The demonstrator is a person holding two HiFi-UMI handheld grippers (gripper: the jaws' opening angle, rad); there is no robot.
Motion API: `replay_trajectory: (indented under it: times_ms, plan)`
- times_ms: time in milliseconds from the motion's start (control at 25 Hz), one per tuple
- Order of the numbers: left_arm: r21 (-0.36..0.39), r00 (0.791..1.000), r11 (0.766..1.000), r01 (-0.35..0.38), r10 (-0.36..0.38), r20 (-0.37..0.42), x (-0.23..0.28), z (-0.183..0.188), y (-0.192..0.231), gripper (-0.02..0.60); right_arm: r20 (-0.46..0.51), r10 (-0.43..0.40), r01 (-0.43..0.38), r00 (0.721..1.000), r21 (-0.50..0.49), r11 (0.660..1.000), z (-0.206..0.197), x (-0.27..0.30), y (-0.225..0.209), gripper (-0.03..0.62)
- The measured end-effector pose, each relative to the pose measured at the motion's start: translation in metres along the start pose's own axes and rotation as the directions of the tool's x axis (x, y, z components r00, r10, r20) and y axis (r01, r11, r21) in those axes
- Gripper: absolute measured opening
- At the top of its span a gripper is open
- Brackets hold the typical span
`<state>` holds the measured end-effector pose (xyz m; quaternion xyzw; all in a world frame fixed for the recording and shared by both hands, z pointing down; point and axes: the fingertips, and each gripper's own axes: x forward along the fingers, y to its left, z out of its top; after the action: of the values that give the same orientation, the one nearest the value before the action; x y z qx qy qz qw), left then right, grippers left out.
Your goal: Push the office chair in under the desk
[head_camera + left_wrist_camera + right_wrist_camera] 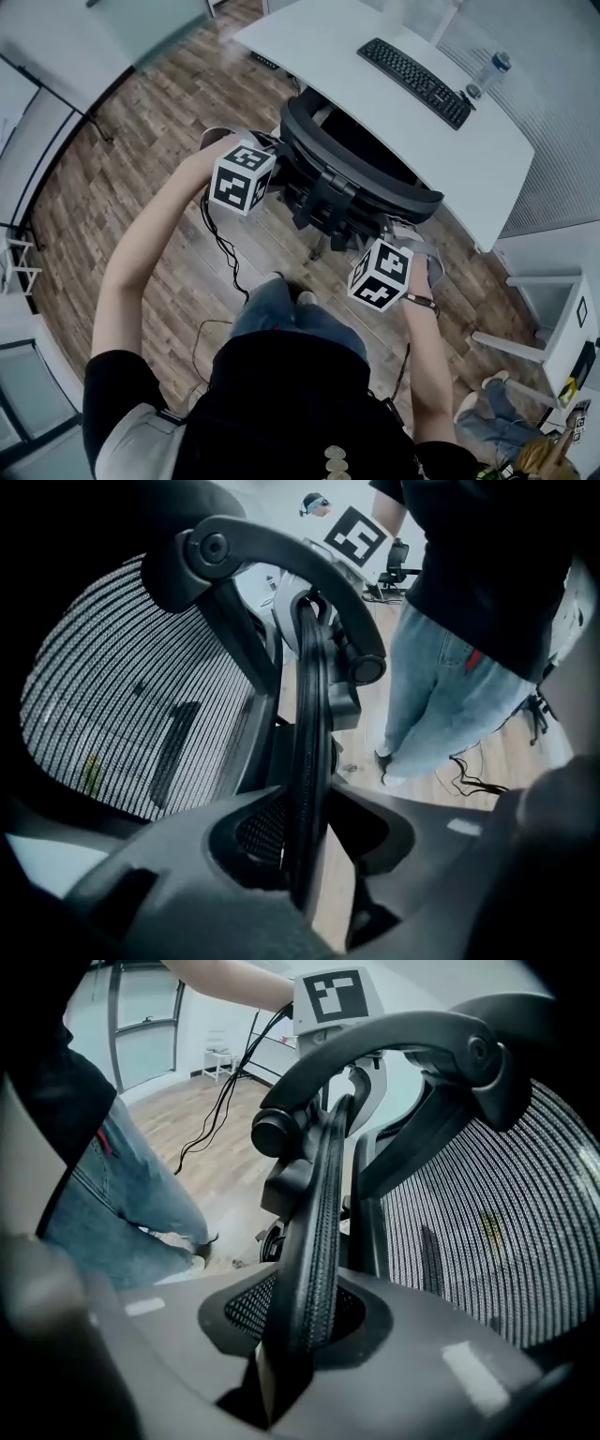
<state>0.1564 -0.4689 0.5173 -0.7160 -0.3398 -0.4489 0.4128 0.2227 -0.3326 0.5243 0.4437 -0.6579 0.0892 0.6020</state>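
Observation:
The black mesh office chair (361, 169) stands on the wood floor with its seat partly under the white desk (319, 47) and its backrest facing me. My left gripper (279, 174) is shut on the left edge of the backrest frame. In the left gripper view that thin rim (309, 742) runs up from between the jaws of the left gripper (305, 855). My right gripper (398, 234) is shut on the backrest's right edge. The right gripper view shows the same rim (319, 1232) clamped in the right gripper (300, 1335), with the lumbar brace (375, 1044) above.
A black keyboard (414, 82) and a water bottle (489, 73) lie on the desk. Black cables (221, 246) trail over the floor by my feet. White furniture (553, 323) and another person (497, 412) are at the lower right.

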Motion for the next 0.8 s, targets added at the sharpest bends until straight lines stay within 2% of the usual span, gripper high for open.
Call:
replay_trajectory:
  times_ms: [360,600,800]
  plan:
    - [0.08,0.999,0.996,0.035,-0.037,0.024,-0.004,-0.031,0.016,0.133,-0.038,-0.026,0.029,0.999,0.07,0.997,0.027,0.013,-0.012,0.104]
    - [0.146,0.998,0.989,0.024,-0.031,0.046,-0.001,-0.05,0.043,0.133,-0.067,-0.037,0.045,0.997,0.127,0.991,0.037,0.026,-0.032,0.104]
    - [0.183,0.998,0.983,0.004,-0.016,0.066,0.007,-0.054,0.071,0.133,-0.084,-0.044,0.056,0.996,0.149,0.987,0.03,0.036,-0.054,0.106]
